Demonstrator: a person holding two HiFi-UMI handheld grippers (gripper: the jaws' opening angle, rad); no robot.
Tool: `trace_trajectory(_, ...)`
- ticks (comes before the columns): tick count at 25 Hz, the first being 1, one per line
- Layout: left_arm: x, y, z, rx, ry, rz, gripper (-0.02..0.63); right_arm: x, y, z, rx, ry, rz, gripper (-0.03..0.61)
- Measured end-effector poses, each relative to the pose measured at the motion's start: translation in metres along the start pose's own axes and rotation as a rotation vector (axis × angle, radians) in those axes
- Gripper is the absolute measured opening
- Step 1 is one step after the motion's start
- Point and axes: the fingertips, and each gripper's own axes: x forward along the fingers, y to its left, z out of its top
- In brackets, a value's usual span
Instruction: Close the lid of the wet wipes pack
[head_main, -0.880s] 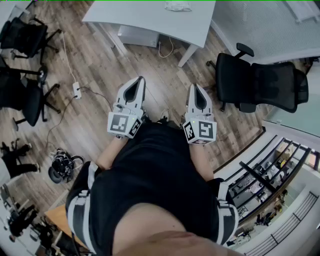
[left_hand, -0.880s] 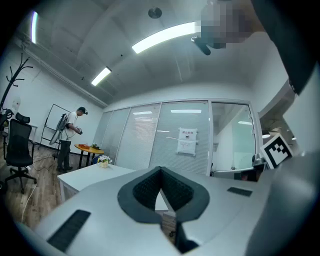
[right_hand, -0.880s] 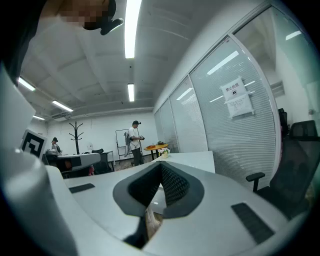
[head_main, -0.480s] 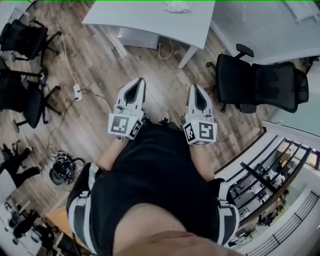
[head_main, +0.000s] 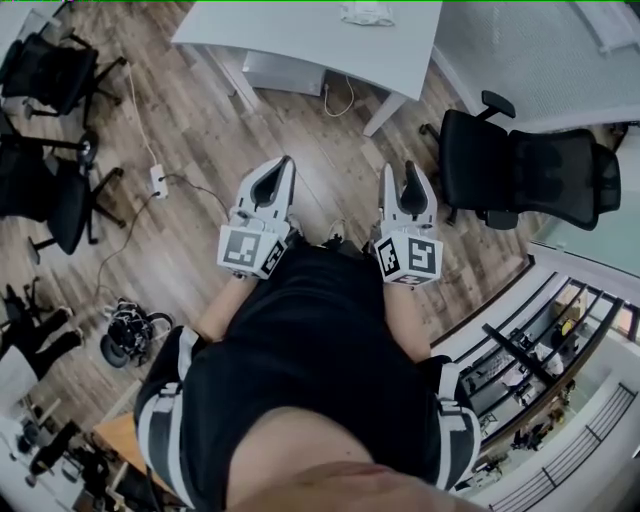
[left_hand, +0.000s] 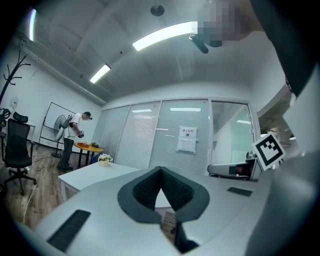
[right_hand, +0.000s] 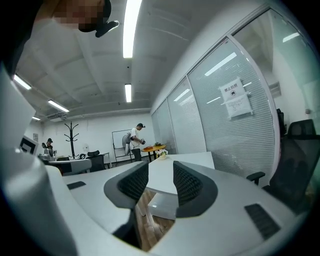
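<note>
Well, the wet wipes pack is not something I can pick out for certain. The only candidate is a small, pale, crumpled-looking object (head_main: 365, 12) at the far edge of the white rectangular table (head_main: 300, 40), too small here to show any lid. It lies well ahead of the person, across a stretch of brown wood-plank floor (head_main: 190, 130).

Both tools are held out level in front of the person's waist, well apart from the table. The left gripper (head_main: 283, 165) has its jaws pressed together with nothing between them. The right gripper (head_main: 402, 172) stands wide and empty; only table and floor show through its gap.

To my eye the step in hand is the approach, and nothing of the closing is done yet. I would walk up until the pack sits plainly under the head view and check which way the flap hinges. The wide right jaws could then steady the soft pack's body lightly, without squeezing. The closed left tip suits pushing the flap down along its free edge. Mind the black office chair (head_main: 530, 170) on the right.
</note>
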Motion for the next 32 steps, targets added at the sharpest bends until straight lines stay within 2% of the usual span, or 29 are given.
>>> trace_trajectory(8, -0.003, 0.049, -0.014, -0.007, 0.031, -0.04, 0.021, 0.031, 0.025, -0.01, 0.005, 0.012, -0.035, 0.172)
trace_trajectory(16, 0.046, 0.081, -0.021, -0.007, 0.067, -0.022, 0.021, 0.092, 0.002, -0.005, 0.019, 0.012, -0.037, 0.17)
trace_trajectory(20, 0.105, 0.096, -0.025, 0.004, 0.074, -0.024, 0.022, 0.149, -0.029, 0.0, 0.023, 0.01, -0.022, 0.17)
trace_trajectory(26, 0.229, 0.101, -0.012, 0.046, 0.079, -0.029, 0.021, 0.242, -0.098, 0.024, 0.032, 0.008, 0.014, 0.17)
trace_trajectory(32, 0.333, 0.119, -0.008, 0.064, 0.091, -0.003, 0.021, 0.336, -0.151, 0.048, 0.021, 0.03, 0.086, 0.17)
